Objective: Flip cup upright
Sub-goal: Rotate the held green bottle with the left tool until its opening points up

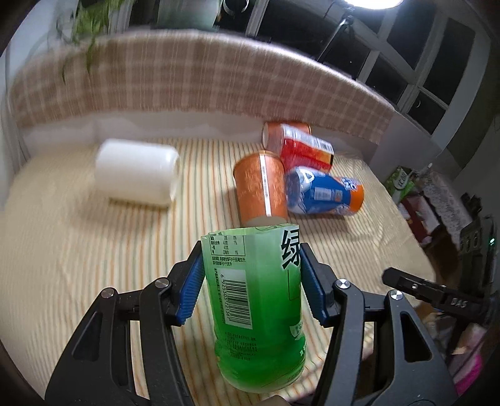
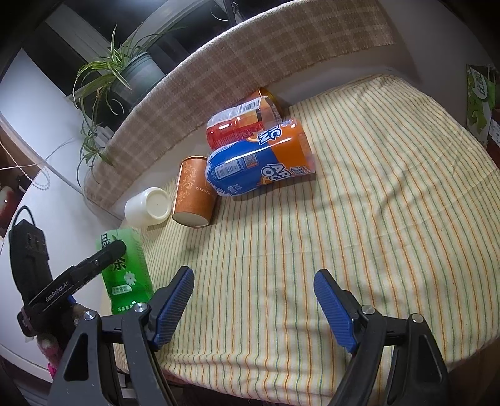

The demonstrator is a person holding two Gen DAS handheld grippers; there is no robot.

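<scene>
Striped cloth [image 2: 359,218] covers the desk. Left gripper [image 1: 250,281] has its jaws clenched on the green cup [image 1: 259,312], held open end up above the cloth. Right gripper [image 2: 253,299] hangs beside it, jaws released. Beyond the green cup lie a white cup [image 2: 147,206], an orange cup [image 2: 195,193] and a blue-orange cup [image 2: 259,162].

Left wrist view is pretty smeared: the white cup [image 1: 137,171] on its side is a soft blur, so can't make out its opening, and the plant [image 1: 81,28] far left is just green streaks. The green cup [image 1: 259,306] has its near end partly behind the gripper frame. In the right wrist view the far orange can [image 2: 265,93] is mostly hidden behind the red cup [image 2: 240,125].
</scene>
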